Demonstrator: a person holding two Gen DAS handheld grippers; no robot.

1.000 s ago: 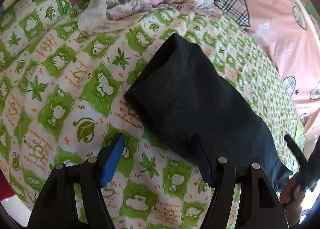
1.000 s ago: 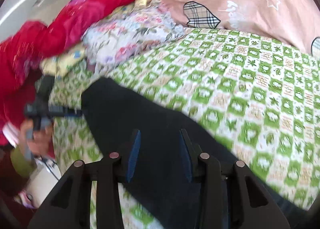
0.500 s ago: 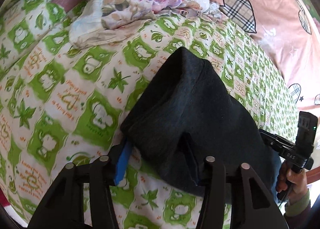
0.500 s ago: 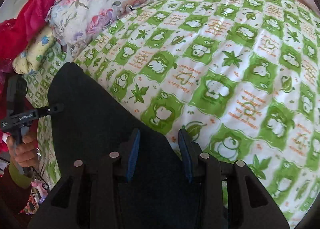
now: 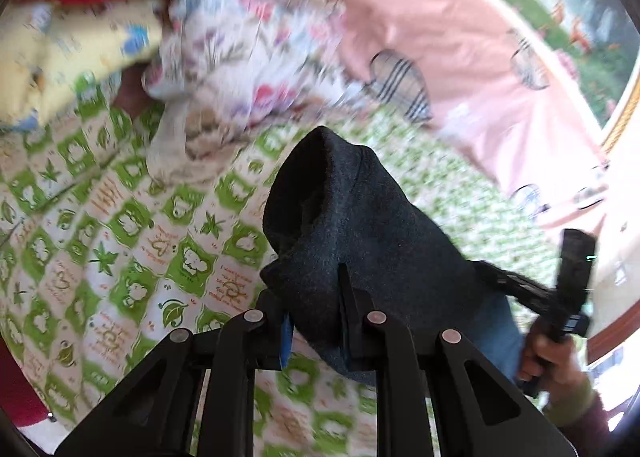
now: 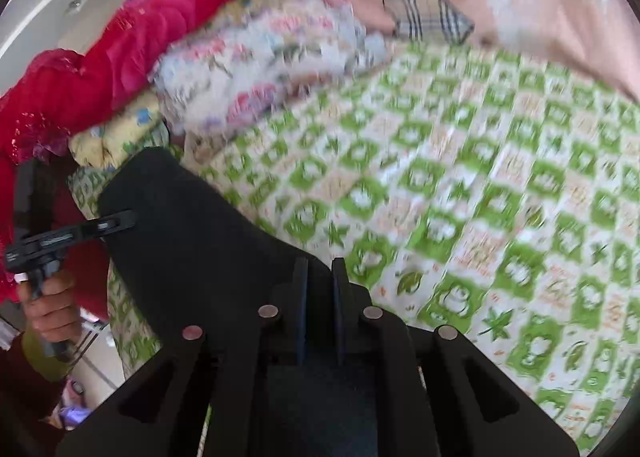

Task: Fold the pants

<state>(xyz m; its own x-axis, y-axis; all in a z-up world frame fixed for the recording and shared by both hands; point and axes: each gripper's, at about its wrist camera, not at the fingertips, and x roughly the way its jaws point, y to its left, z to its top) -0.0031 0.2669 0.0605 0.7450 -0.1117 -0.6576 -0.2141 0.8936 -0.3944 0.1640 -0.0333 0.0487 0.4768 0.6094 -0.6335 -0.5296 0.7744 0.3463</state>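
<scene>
Dark charcoal pants (image 5: 360,225) lie folded on a green-and-white patterned bedsheet (image 5: 120,225). My left gripper (image 5: 314,321) is shut on the near edge of the pants and holds it raised off the sheet. In the right wrist view the same pants (image 6: 192,241) stretch from the left to the bottom. My right gripper (image 6: 320,289) is shut on the pants' other end, the fabric pinched between its narrow-set fingers. Each view shows the other hand-held gripper: the right one (image 5: 560,297) and the left one (image 6: 60,237).
A floral quilt (image 6: 260,57), a red blanket (image 6: 100,69) and a yellow pillow (image 5: 60,49) are piled at the bed's head. A pink sheet with plaid hearts (image 5: 460,49) covers the far side. Open patterned sheet (image 6: 500,197) lies to the right.
Both grippers closed onto the pants, the left from wide open. The pants' ends have lifted off the sheet. Both cameras have tilted up; the image is motion-blurred.
</scene>
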